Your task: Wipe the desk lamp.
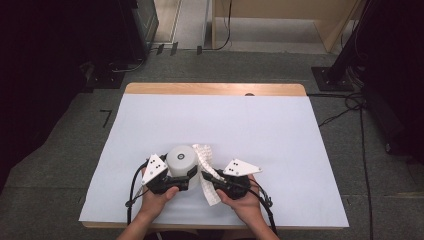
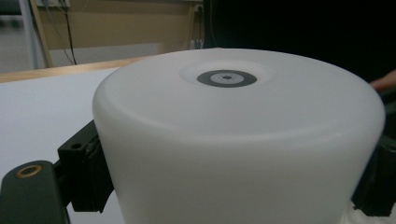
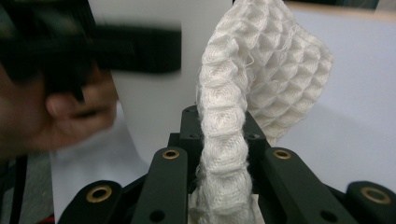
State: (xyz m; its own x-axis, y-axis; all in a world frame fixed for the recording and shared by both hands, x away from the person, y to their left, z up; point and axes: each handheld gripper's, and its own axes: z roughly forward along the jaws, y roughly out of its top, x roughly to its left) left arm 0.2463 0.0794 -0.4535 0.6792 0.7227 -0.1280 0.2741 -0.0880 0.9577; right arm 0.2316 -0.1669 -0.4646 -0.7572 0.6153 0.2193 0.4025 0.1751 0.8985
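— One white cylinder (image 1: pixel 181 159), one white waffle-weave cloth (image 1: pixel 204 156), and two grippers: that is the whole count on the table (image 1: pixel 280 135).

— Where does the cylinder stand?

— Upright on the white sheet near the table's front edge, a little left of centre, with a small dark ring at the middle of its flat top. The cloth lies just to its right, touching its side and running toward the person.

— And the left gripper (image 1: pixel 184 181)?

— Its jaws are spread wide to take the cylinder's body, one on each side and pressed against the wall. In the left gripper view the cylinder (image 2: pixel 243 140) sits right between them.

— The right gripper (image 1: pixel 208 179)?

— Its jaws are drawn narrow and pinch the cloth. In the right gripper view the cloth (image 3: pixel 233 135) rises as a folded strip from between the two jaws, then bends over to the right, while the cylinder's white wall stands just behind it.
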